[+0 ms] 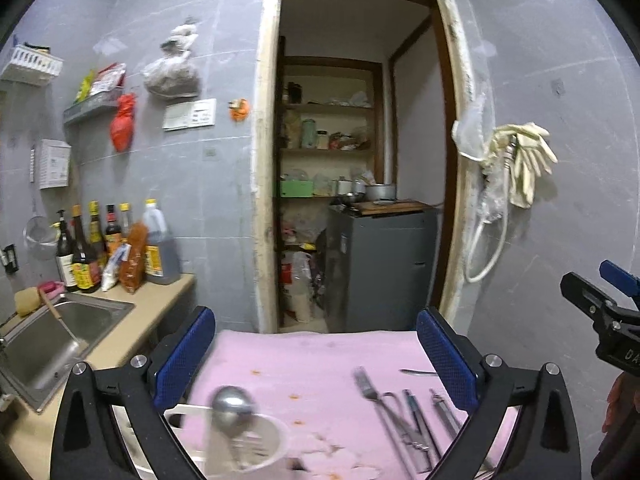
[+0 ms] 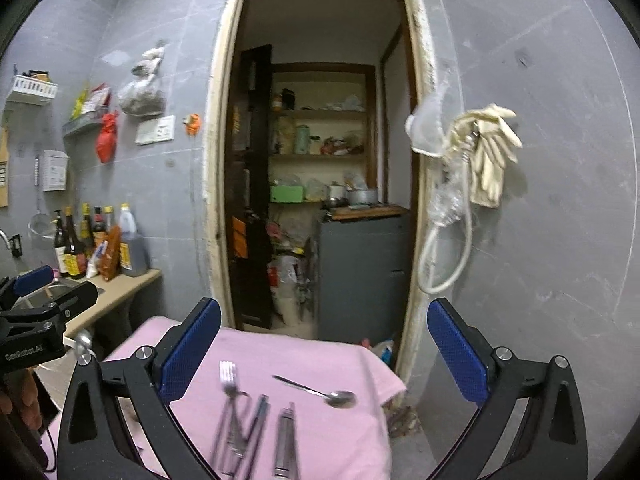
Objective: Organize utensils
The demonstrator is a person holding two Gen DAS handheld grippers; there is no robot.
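A pink cloth [image 1: 320,360] covers the table. A white cup [image 1: 256,448] stands at its left with a metal ladle [image 1: 232,404] in it. A fork [image 1: 366,386] and several other metal utensils [image 1: 416,424] lie on the right of the cloth. In the right wrist view the fork [image 2: 229,380], a spoon [image 2: 340,398] and the other utensils [image 2: 286,440] lie on the cloth [image 2: 320,360]. My left gripper [image 1: 316,360] is open and empty above the cloth. My right gripper [image 2: 324,356] is open and empty above the utensils.
A steel sink [image 1: 44,344] sits in a counter at left, with sauce bottles [image 1: 112,248] behind it. A doorway [image 1: 352,160] ahead opens on a pantry with shelves and a grey cabinet [image 1: 380,268]. Gloves [image 1: 520,164] and a hose hang on the right wall.
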